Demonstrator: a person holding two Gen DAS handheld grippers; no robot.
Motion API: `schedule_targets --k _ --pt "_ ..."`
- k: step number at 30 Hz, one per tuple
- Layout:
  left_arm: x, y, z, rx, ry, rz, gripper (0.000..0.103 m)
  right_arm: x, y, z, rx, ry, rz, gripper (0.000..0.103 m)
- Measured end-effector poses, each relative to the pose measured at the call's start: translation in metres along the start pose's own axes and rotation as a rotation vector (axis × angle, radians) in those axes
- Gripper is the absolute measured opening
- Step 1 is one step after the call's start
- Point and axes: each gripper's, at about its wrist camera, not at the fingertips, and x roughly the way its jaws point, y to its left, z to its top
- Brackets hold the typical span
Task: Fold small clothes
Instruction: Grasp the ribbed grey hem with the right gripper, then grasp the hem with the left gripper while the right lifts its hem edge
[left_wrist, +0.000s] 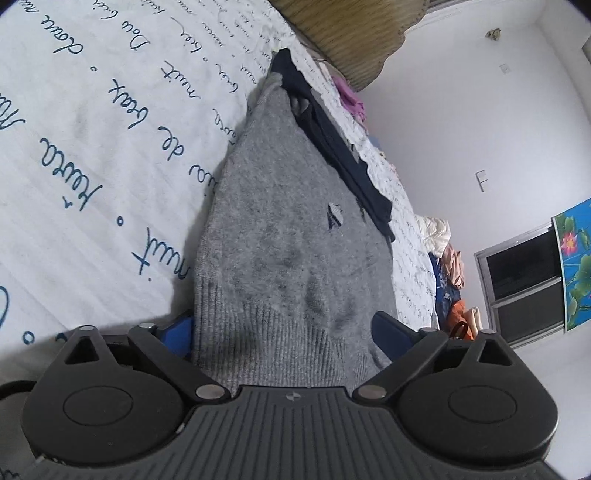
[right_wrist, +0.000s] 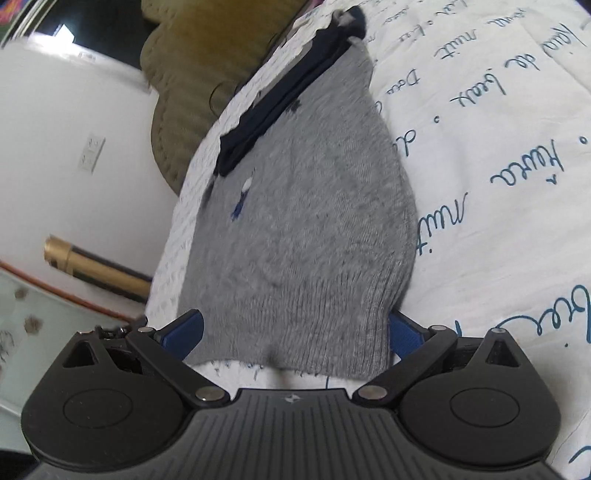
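Two grippers are seen, one in each view, and each is set at the ribbed hem of a grey sweater (left_wrist: 295, 229) that lies flat on a bed sheet (left_wrist: 92, 129). The left gripper (left_wrist: 284, 332) has its blue fingers (left_wrist: 388, 328) spread wide, one on each side of the hem, and the knit runs right back between them toward the camera. The right gripper (right_wrist: 295, 332) is also spread wide, with the hem edge seen between its fingers (right_wrist: 184, 330); a strip of white sheet shows just behind that edge. It cannot be told from these views whether either gripper is pinching the cloth, since the fingers are well apart. From both grippers the sweater stretches straight ahead, so its long axis points away from them, with the dark blue collar (left_wrist: 332, 147) at the far end. Both grippers are at the near end, and neither looks much nearer than the other. A fold is best judged to go forward, hem toward collar. A small dark blue logo (left_wrist: 334, 214) is stitched on the chest, but its shape is too small to name. Blue handwriting is printed on the sheet; the words "nuit" and "de" can be read, and the rest is too curly or blurred. More clothes (left_wrist: 448, 258) are piled at the far bed edge.
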Motion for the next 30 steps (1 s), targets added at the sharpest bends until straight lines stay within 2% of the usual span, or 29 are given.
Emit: schedule_targets --k 1,2,3,5,7,8,9,10,11,12,14,19,30 --pt "0.0 0.0 0.001 -0.002 0.003 0.004 0.091 -0.001 -0.003 0.0 0.015 -0.006 0.01 0.094" --pt "0.002 0.001 0.001 0.001 0.008 0.016 0.086 -0.001 -0.007 0.0 0.033 -0.011 0.015 0.081" --pt "0.001 0.001 0.001 0.008 0.014 0.033 0.084 0.0 -0.011 0.001 0.054 -0.012 0.018 0.064" --pt "-0.001 0.0 0.001 0.028 0.024 0.05 0.078 0.003 -0.021 0.0 0.094 -0.003 0.021 0.047" --pt "-0.002 0.0 0.0 0.042 0.032 0.054 0.075 0.005 -0.028 -0.001 0.113 -0.006 0.036 0.041" --pt "-0.002 0.0 0.0 0.05 0.036 0.053 0.065 0.004 -0.029 -0.002 0.119 -0.008 0.044 0.038" --pt "-0.001 0.0 -0.001 0.056 0.047 0.054 0.057 0.004 -0.03 -0.002 0.121 -0.007 0.04 0.028" --pt "0.001 0.001 -0.002 0.058 0.064 0.065 0.034 0.005 -0.032 -0.002 0.127 -0.003 0.036 0.021" --pt "0.005 0.002 -0.003 0.059 0.083 0.083 0.008 0.004 -0.036 -0.002 0.138 0.0 0.034 0.01" --pt "0.01 0.004 -0.004 0.061 0.106 0.107 0.011 0.003 -0.038 -0.003 0.144 -0.003 0.024 0.009" --pt "0.012 0.005 -0.004 0.057 0.1 0.11 0.004 0.002 -0.039 -0.003 0.14 -0.008 0.028 0.009" --pt "0.013 -0.004 0.001 0.083 0.111 0.131 0.003 -0.004 -0.03 0.0 0.113 -0.023 0.046 0.009" --pt "0.005 -0.045 0.046 0.168 0.051 0.02 0.003 -0.017 0.001 0.05 0.013 -0.097 0.138 0.009"
